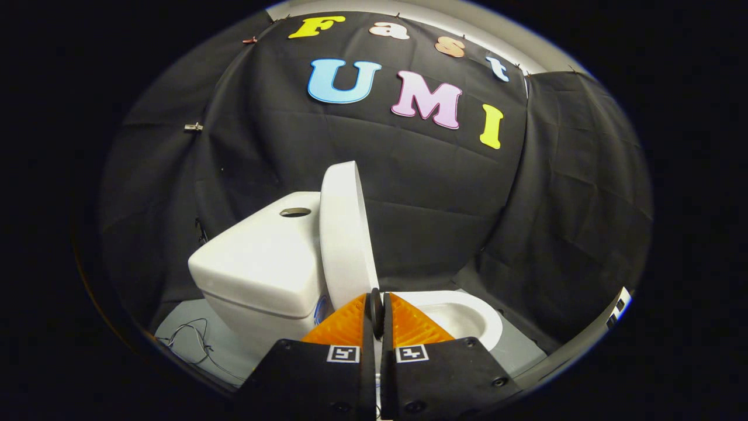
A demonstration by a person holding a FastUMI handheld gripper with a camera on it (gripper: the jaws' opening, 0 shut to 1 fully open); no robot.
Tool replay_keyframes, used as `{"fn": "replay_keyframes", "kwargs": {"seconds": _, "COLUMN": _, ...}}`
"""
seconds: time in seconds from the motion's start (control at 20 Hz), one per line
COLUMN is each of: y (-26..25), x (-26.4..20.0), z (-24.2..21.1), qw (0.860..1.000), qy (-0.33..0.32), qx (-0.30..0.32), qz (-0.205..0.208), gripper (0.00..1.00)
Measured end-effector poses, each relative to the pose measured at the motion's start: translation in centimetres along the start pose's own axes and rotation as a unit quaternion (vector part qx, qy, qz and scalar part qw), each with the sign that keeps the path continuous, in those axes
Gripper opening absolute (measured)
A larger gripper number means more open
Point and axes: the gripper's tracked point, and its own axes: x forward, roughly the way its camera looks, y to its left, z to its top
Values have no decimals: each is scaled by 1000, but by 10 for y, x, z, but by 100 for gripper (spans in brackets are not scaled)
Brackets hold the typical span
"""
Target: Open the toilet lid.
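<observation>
You had the gripper (377,310) closed to a thin gap, nothing visibly clamped between the fingers. The glossy white oval plastic toilet lid (346,234) stood raised near upright, just beyond the fingertips, its back facing the white ceramic tank (263,263) on the left. The white bowl (461,318) lay open to the right. Risk: the lid was not clearly resting on the tank, so backing off carelessly could let it drop shut.
</observation>
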Motion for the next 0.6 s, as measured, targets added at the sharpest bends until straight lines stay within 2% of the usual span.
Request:
{"fn": "replay_keyframes", "kwargs": {"seconds": 0.3, "y": -6, "x": 4, "z": 1, "qw": 1000, "qy": -6, "qx": 1, "qz": 8, "gripper": 9}}
{"fn": "replay_keyframes", "kwargs": {"seconds": 0.45, "y": -4, "x": 4, "z": 2, "qw": 1000, "qy": -6, "qx": 14, "qz": 19, "gripper": 13}}
{"fn": "replay_keyframes", "kwargs": {"seconds": 0.5, "y": -7, "x": 3, "z": 2, "qw": 1000, "qy": -10, "qx": 14, "qz": 21, "gripper": 17}}
{"fn": "replay_keyframes", "kwargs": {"seconds": 0.6, "y": -11, "x": 1, "z": 2, "qw": 1000, "qy": -13, "qx": 8, "qz": 20, "gripper": 50}}
